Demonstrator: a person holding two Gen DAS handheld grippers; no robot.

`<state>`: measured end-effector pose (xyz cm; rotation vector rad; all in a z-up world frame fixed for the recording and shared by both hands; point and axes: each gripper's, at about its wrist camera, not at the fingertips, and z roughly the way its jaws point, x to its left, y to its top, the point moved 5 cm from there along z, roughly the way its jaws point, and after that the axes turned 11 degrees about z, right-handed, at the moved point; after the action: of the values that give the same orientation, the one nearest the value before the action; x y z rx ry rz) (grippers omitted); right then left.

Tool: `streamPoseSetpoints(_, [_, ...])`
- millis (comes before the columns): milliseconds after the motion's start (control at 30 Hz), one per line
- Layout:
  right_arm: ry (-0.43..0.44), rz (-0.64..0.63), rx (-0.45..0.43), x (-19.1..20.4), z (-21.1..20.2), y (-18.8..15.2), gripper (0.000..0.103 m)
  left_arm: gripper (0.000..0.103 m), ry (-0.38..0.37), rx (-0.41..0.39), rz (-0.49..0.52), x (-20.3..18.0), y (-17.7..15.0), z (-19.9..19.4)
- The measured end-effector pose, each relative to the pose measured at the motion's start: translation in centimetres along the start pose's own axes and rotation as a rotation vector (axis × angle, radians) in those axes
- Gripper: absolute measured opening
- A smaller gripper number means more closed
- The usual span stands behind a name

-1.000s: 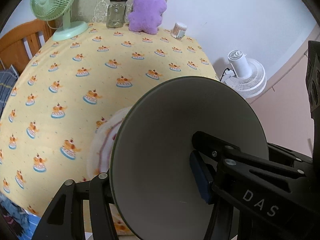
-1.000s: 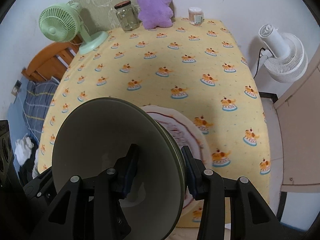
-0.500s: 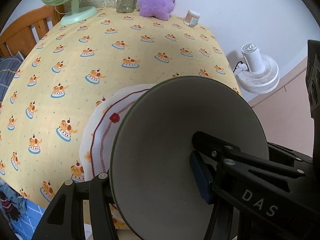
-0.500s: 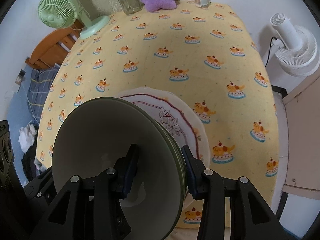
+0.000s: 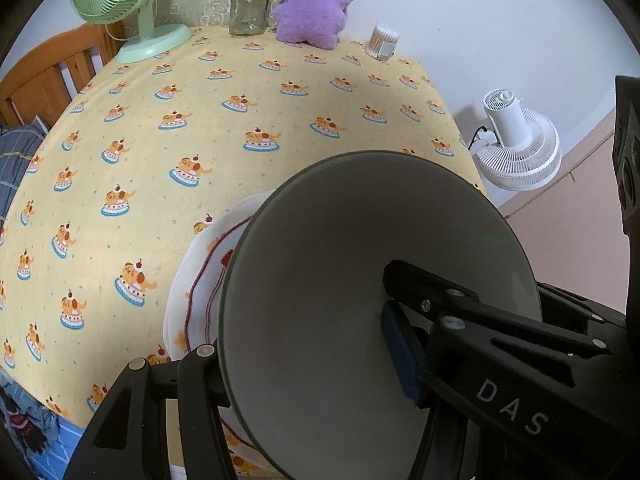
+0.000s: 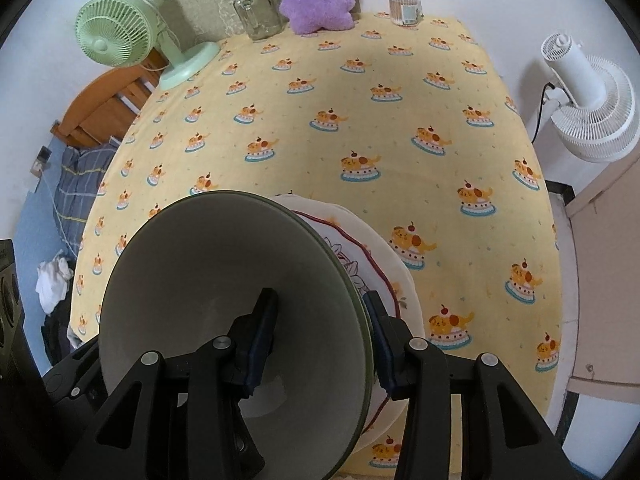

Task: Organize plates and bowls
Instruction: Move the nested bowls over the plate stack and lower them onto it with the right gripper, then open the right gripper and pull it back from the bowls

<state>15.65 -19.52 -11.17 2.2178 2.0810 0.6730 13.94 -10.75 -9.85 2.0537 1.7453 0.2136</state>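
Both wrist views have tilted back up over the last half second, so the red-rimmed white plate on the yellow cake-print tablecloth sits lower and more hidden behind the bowls. Each tool is clamped on a bowl wall — the left gripper on a grey bowl, the right gripper on a green-rimmed bowl. Both bowls hang above the plate, not set down — stacking looks close but undone.
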Motion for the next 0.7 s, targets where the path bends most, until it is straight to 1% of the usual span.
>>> streamPoseSetpoints(33, [0.002,-0.011,-0.007,0.1,0.0,-0.1,0.049,0.068,0.026,-0.004,0.001,0.1,-0.1,-0.1])
streamPoseSetpoints(100, [0.003,-0.03,-0.021,0.2,0.0,-0.2,0.05,0.074,0.048,-0.01,-0.007,0.2,-0.4,-0.1])
streamPoseSetpoints(133, [0.002,-0.034,-0.026,0.2,0.0,-0.2,0.056,0.077,0.057,-0.011,-0.011,0.3,-0.5,-0.1])
streamPoseSetpoints(167, [-0.006,-0.034,-0.029,0.0,0.0,-0.3,0.061,0.079,0.066,-0.014,-0.018,0.4,-0.8,-0.2])
streamPoseSetpoints(200, [-0.016,-0.031,-0.031,-0.3,0.1,-0.3,0.069,0.079,0.07,-0.016,-0.022,0.4,-0.9,-0.3])
streamPoseSetpoints(233, [-0.016,-0.026,-0.032,-0.6,0.1,-0.3,0.075,0.082,0.074,-0.018,-0.028,0.5,-1.1,-0.3])
streamPoseSetpoints(300, [0.003,-0.005,-0.033,-1.2,-0.1,-0.5,0.079,0.084,0.089,-0.016,-0.037,0.7,-1.3,-0.6])
streamPoseSetpoints(433, [-0.019,0.016,-0.057,-1.5,-0.8,-0.5,0.08,0.088,0.099,-0.033,-0.02,0.8,-1.1,-1.5])
streamPoseSetpoints(567, [-0.047,0.046,-0.089,-1.4,-2.1,-0.5,0.08,0.089,0.078,-0.082,0.026,0.9,-0.5,-3.2])
streamPoseSetpoints(700, [-0.076,0.072,-0.157,-0.5,-4.0,-0.3,0.08,0.089,0.067,-0.131,0.068,1.9,0.3,-4.9])
